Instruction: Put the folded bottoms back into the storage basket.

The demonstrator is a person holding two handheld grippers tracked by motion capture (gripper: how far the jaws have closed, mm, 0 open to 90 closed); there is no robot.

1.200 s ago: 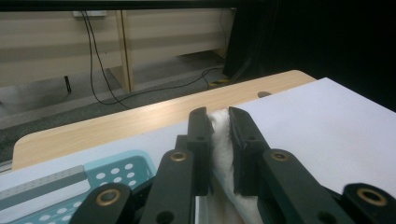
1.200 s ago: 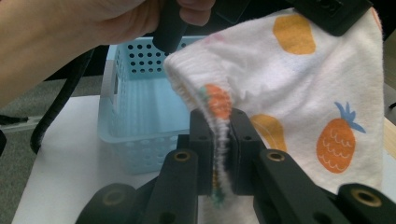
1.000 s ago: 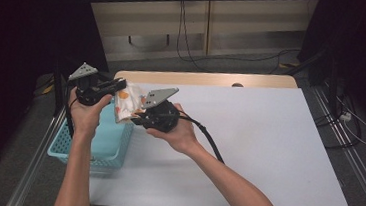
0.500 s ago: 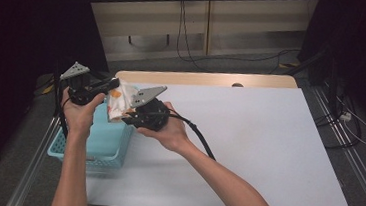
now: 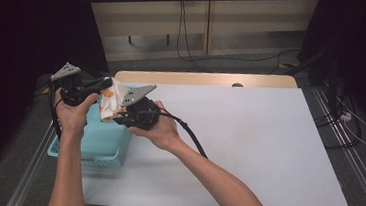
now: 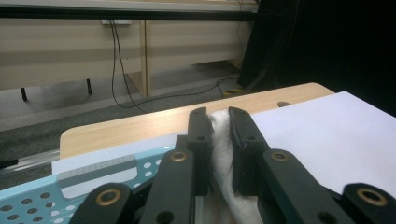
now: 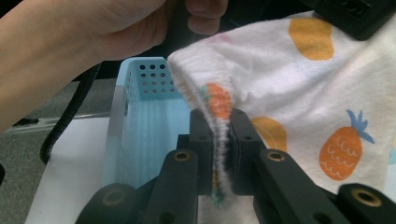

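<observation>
The right gripper's fingers [image 7: 243,140] are pinching a folded edge of a white pineapple-print cloth [image 7: 299,88]; the fabric is standing as a thin ridge between the two black pads, which are pressing on it from both sides. The left gripper's fingers [image 6: 201,135] are likewise clamping a fold of the same cloth [image 6: 223,144], white fabric bulging between the pads.

In the high view, the left gripper [image 5: 103,84] is sitting at about 9 o'clock of the right gripper [image 5: 118,117], with the cloth [image 5: 110,101] bunching between them and hanging clear of the table. The left hand [image 5: 72,113] and the right hand [image 5: 161,131] are each wrapping around a gripper body, forearms entering from 6 o'clock.

A light-blue perforated basket [image 5: 97,140] is resting directly beneath the cloth, at the table's 9 o'clock edge. The white tabletop [image 5: 257,149] is extending toward 3 o'clock, with a wooden strip [image 5: 208,78] bordering it at 12 o'clock. A black cable [image 5: 191,134] is trailing from the right gripper toward 5 o'clock.
</observation>
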